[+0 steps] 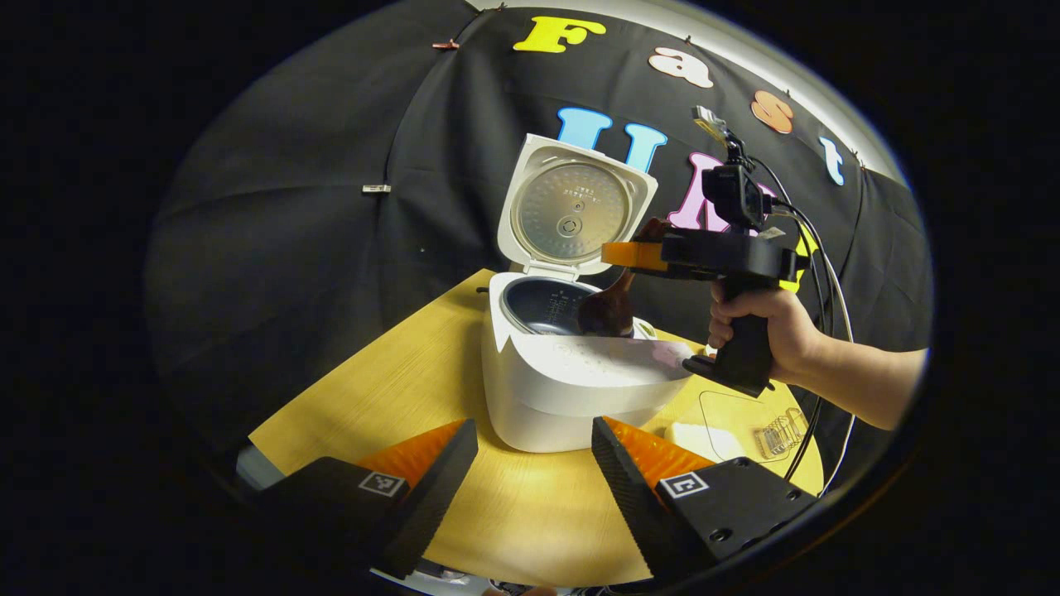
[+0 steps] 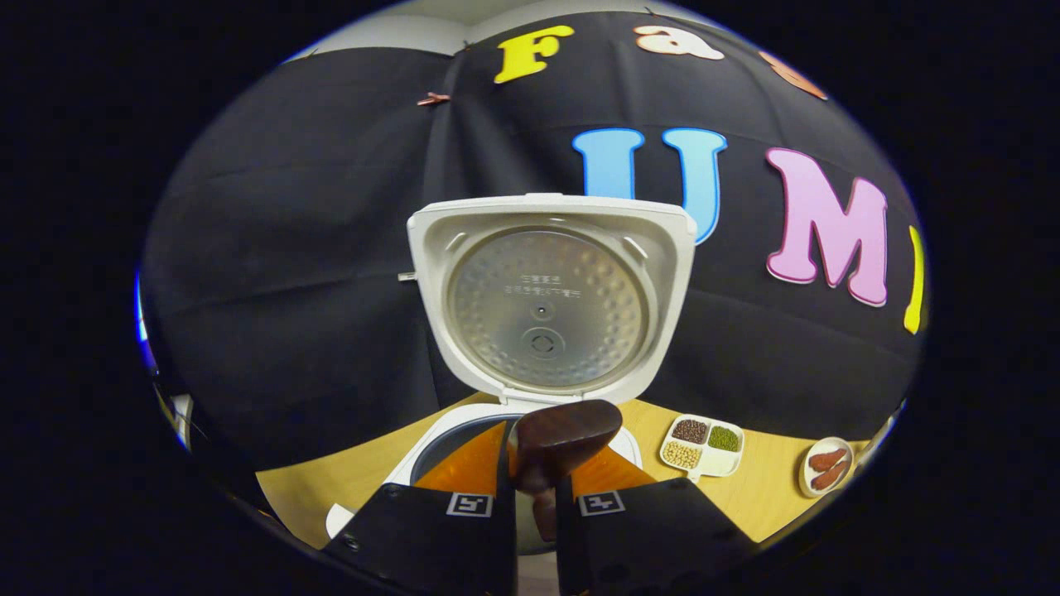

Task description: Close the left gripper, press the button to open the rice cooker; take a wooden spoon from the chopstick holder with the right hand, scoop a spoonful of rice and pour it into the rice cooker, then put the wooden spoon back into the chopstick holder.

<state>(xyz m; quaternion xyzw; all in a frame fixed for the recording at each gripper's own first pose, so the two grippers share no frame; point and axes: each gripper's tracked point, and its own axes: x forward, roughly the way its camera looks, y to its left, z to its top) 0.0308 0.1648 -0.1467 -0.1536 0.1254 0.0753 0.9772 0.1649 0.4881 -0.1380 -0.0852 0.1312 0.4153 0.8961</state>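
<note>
Over on the left, the left tongs [image 1: 534, 463] hang released above the worktop [image 1: 530, 505], in front of the rice cooker [image 1: 571, 389], whose lid [image 1: 575, 207] stands fully up. To the right, the right tongs [image 2: 534, 497] are clenched on the wooden spoon [image 2: 563, 434], its bowl poised over the pot's mouth. I'd tip it slowly, keeping the bowl inside the rim so nothing spills.

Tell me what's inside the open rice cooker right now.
The rice cooker has its lid up, showing the dark inner pot. The wooden spoon's bowl, held by the right gripper, hangs over the pot. The pot's bottom is hidden, so any rice inside can't be confirmed.
</note>
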